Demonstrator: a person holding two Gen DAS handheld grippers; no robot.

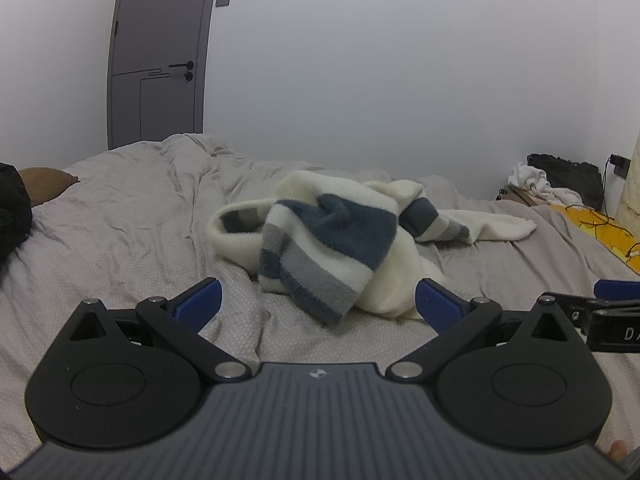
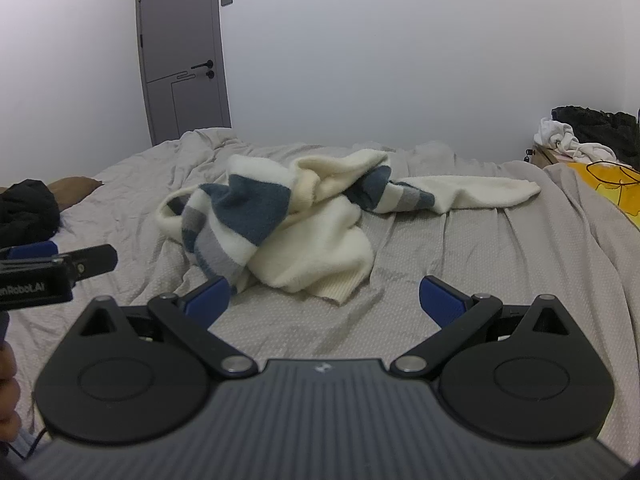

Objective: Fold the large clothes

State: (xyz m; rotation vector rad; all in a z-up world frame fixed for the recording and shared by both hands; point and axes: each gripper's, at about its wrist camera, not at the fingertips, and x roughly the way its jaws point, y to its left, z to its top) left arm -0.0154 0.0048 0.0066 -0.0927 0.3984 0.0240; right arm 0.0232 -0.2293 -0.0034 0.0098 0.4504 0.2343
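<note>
Both your grippers are spread wide, nothing between the blue pads. Left gripper [image 1: 318,300] hovers over the near edge of the bed [image 1: 120,248], pointing at the sweater [image 1: 320,240]. Right gripper [image 2: 325,298] is also at the near edge, alongside, not touching the fabric.

Sweater is a crumpled heap around the middle of the bed, cream with dark blue and grey stripes. The striped part is bunched on its left side, the cream ribbed hem [image 2: 336,286] comes toward you and lies just beyond the right gripper's fingers. One sleeve [image 2: 472,192] stretches flat toward the bed's right edge.

Readable text: on the left gripper's body, seen at the left edge of the right wrist view, "enRobot.AI" [image 2: 24,289], first letters cut off. On the right gripper's body, at the right edge of the left wrist view, only "DA" [image 1: 630,334] shows, rest out of frame.

Around it: wrinkled grey bedsheet, grey door [image 2: 182,52] with black handle behind the far left corner, black garment [image 2: 28,210] and brown pillow [image 2: 74,186] at the left edge, yellow cloth [image 2: 616,184] at the right edge, white clothes [image 2: 568,138] piled on a box past the far right corner.
</note>
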